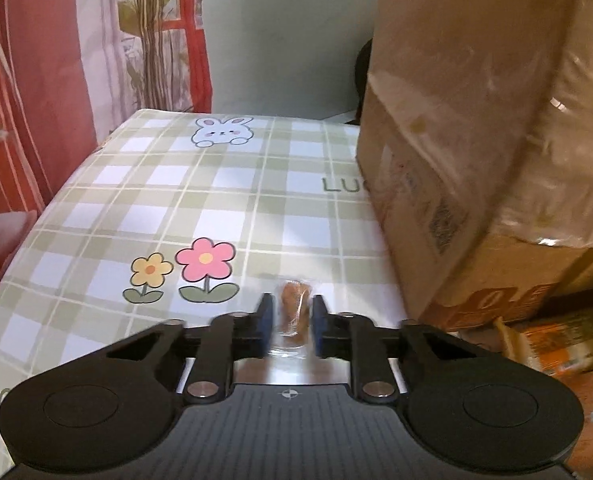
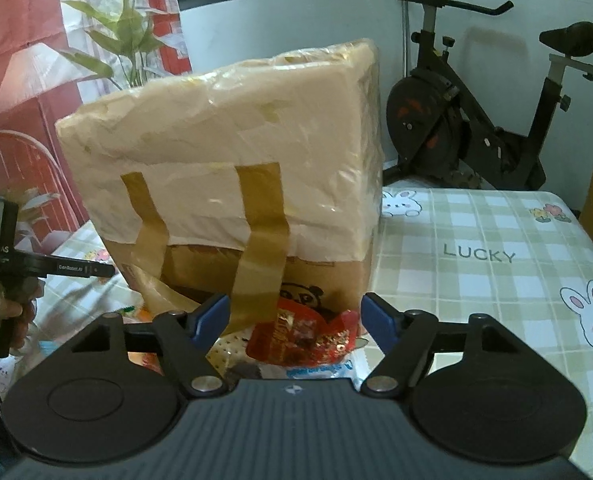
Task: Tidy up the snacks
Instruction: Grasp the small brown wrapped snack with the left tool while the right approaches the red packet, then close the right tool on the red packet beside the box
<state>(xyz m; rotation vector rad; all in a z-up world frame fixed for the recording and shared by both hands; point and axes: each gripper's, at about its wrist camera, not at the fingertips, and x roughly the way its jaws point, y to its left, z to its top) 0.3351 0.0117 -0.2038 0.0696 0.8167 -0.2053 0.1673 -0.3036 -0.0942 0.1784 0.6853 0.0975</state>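
In the left wrist view my left gripper [image 1: 293,320] is shut on a small brown snack in a clear wrapper [image 1: 294,308], low over the checked tablecloth [image 1: 200,200]. In the right wrist view my right gripper [image 2: 296,320] stands open, its blue pads wide apart. Beneath and just beyond them lies a red snack packet [image 2: 308,340], with a blue-and-white packet [image 2: 324,372] under it. The pads do not touch either packet. Directly behind the packets stands a tall cardboard box [image 2: 224,152] wrapped in plastic and brown tape.
The same box [image 1: 456,140] fills the right of the left wrist view, with orange packets [image 1: 556,344] at its foot. An exercise bike [image 2: 476,120] stands beyond the table's far edge. A person's hand [image 2: 16,312] holds the other tool at far left. Red curtain and plant [image 2: 124,28] behind.
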